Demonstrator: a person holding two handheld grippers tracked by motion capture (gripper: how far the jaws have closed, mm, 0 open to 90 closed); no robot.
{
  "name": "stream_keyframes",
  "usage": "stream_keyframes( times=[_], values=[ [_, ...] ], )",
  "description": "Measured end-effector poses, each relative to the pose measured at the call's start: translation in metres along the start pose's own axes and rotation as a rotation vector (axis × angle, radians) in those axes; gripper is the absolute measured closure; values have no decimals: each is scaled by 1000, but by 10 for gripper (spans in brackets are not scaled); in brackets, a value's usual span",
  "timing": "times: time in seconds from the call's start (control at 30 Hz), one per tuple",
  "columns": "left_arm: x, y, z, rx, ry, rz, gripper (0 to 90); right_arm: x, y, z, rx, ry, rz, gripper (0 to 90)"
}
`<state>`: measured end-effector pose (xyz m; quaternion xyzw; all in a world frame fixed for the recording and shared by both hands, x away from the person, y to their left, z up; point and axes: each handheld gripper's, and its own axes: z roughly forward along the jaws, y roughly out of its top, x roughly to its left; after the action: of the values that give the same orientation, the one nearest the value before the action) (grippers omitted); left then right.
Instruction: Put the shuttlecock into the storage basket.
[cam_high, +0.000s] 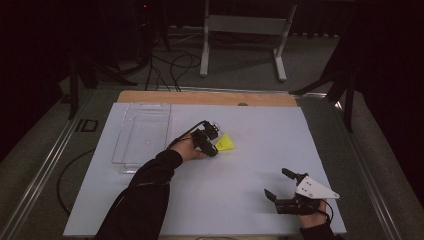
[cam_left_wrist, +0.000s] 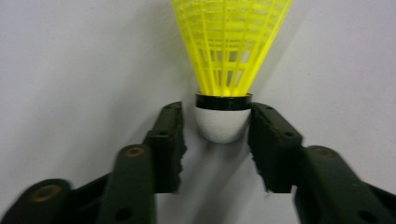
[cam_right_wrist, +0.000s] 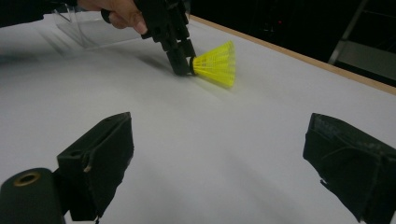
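— Where it lies near the middle of the white table (cam_high: 240, 200), what do we see of the shuttlecock (cam_left_wrist: 224, 74)?

— We see a bright yellow plastic skirt, a lattice of fine ribs flaring away from the left gripper (cam_left_wrist: 217, 140), then a thin black band, then a rounded white cork base. It lies on its side, the base toward the jaws.

— Do we have it gripped?

— Not quite, as far as we can tell. In the left gripper view the jaws stand narrowly apart, one on each side of the white base; the right-hand pad seems to touch the black band, while a sliver of gap shows on the other side.

— And around it?

— In the high view the shuttlecock (cam_high: 225, 143) sits just right of a clear plastic tray (cam_high: 142, 137) that rests toward the table's far left. Our right gripper (cam_high: 276, 185) hovers well apart, near the front right corner, its jaws spread wide and holding nothing. From its own view we see the yellow skirt (cam_right_wrist: 217, 64) beyond its pads.
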<state>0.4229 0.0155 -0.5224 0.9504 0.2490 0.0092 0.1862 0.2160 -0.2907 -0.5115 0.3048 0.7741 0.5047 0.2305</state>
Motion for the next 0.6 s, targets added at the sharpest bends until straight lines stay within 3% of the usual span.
stream_keyframes(
  times=[0.37, 0.6],
  values=[
    [-1, 7, 3, 27, 5, 6, 643, 0, 0, 0, 5, 2, 1, 88],
    [0, 9, 2, 41, -21, -10, 652, 0, 0, 0, 5, 0, 1, 88]
  ],
)
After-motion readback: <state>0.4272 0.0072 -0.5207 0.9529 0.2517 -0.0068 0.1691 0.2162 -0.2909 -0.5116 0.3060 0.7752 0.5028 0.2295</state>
